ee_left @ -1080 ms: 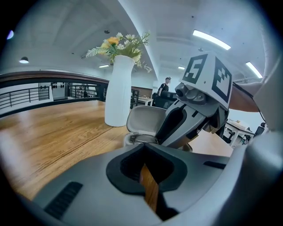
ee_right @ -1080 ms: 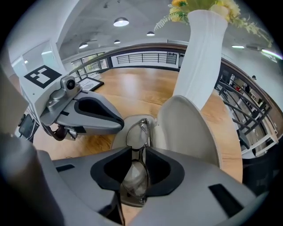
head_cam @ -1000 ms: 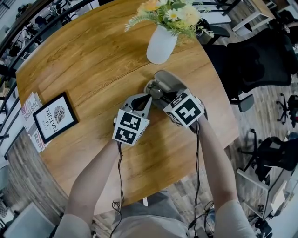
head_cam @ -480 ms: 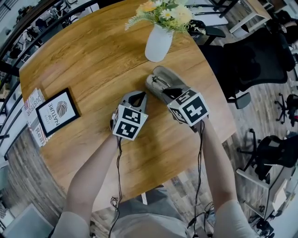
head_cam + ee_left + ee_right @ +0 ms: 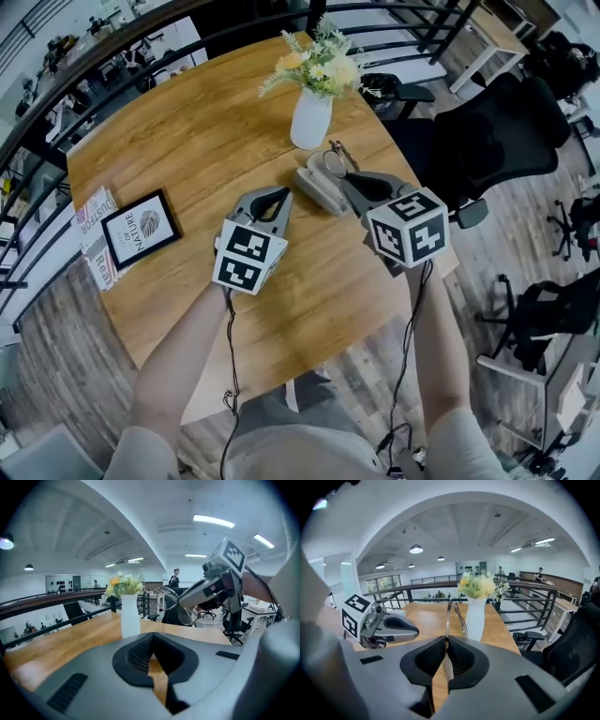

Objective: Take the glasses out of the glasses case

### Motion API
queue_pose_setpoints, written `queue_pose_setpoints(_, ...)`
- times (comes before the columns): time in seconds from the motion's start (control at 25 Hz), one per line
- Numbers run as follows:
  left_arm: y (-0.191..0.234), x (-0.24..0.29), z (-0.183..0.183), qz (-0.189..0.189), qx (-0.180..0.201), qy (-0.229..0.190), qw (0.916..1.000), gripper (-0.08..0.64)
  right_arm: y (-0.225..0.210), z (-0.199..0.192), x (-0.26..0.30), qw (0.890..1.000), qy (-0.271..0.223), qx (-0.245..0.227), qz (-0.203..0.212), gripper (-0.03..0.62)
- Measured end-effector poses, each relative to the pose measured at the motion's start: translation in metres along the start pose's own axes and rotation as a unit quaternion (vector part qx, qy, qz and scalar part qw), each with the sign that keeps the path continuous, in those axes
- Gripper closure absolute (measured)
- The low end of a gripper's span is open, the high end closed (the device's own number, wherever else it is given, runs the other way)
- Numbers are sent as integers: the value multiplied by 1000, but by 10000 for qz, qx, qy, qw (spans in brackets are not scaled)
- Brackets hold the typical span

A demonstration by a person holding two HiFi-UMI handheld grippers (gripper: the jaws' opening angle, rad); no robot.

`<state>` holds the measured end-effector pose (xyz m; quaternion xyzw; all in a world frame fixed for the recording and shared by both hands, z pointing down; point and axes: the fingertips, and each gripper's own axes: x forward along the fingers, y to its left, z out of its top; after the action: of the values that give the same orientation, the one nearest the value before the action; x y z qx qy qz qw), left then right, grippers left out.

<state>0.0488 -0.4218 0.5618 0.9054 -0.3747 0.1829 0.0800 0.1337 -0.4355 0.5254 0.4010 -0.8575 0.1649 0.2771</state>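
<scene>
Far left on the round wooden table (image 5: 187,141), a framed picture (image 5: 141,228) lies flat, resting partly on a magazine (image 5: 97,258) at the table's edge. Moving in, here's the left gripper (image 5: 281,194), held above the middle of the tabletop with its marker cube towards the person. Its own view shows the left gripper (image 5: 152,635) with jaw tips pressed together and nothing caught between them, only bare wood showing through the gap behind. It's clenched on air!

Just to its right sits the glasses case (image 5: 317,189), grey, lying on the table between the two grippers and near the white vase (image 5: 310,118) with its yellow and white flowers (image 5: 317,66). And the glasses (image 5: 335,159) are out of the case, in the air just above and beyond it, pinched by the right gripper (image 5: 349,180). In the right gripper view it's plain: the jaws of the right gripper (image 5: 446,640) are squeezed onto the thin frame, and the glasses (image 5: 454,616) stick up edge-on in front of the vase (image 5: 476,618). The left gripper view catches the lenses (image 5: 176,603) hanging clear of the tabletop.

Off the table's right edge stands a black office chair (image 5: 497,131) on the wood-patterned floor
</scene>
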Motion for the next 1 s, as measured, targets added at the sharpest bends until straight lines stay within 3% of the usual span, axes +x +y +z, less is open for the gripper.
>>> queue_pose_setpoints(0.24,3,-66,70,355,198,-431,9982,545,15,64,-98,9930,-1098,271,-340,548)
queue_pose_setpoints(0.52,-12,-145,160,549,558,-1077,9911,545,49,131,-209,9706,-2326,104,-613,549)
queue_pose_setpoints(0.84,-49,-226,221,777,1013,-1818,9750,545,92,156,-298,9483,-3086,-165,-715,548)
queue_pose_setpoints(1.0,-68,-256,234,978,1106,-1944,9697,545,109,153,-323,9419,-3278,-118,-725,549)
